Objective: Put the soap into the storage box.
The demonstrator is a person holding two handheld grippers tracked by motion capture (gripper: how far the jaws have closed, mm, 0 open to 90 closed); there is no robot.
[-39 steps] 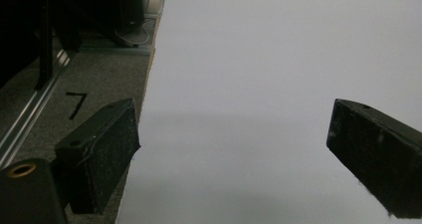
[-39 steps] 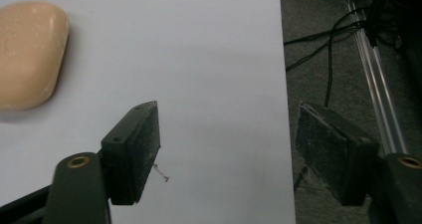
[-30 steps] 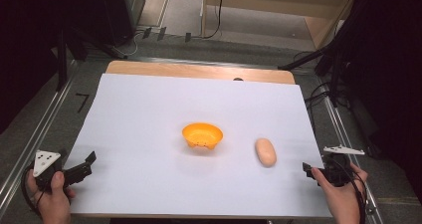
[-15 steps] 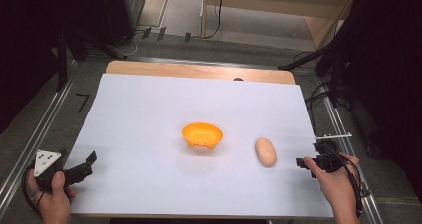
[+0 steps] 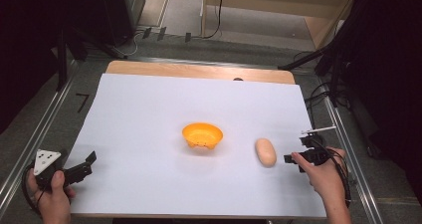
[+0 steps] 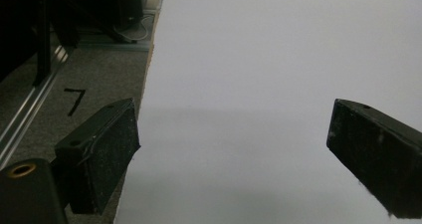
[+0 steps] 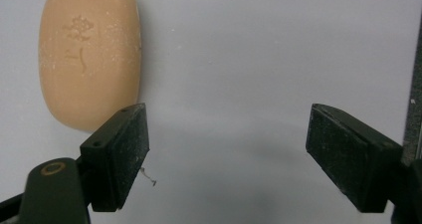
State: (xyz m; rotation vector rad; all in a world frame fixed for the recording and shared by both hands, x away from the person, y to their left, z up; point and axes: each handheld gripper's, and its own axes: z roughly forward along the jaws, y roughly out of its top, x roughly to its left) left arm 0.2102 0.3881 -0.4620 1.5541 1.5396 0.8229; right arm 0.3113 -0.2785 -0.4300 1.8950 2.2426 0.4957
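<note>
One soap bar (image 5: 265, 152), one bowl (image 5: 202, 135)

Even overhead light (dark surroundings)

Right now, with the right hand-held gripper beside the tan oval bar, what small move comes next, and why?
Probably ease the right hand-held gripper sideways toward the tan oval bar. Its jaws, which have just been opening, stand apart with nothing between them, and in the right gripper view the bar lies off to one side, past one jaw, not in the gap.
</note>
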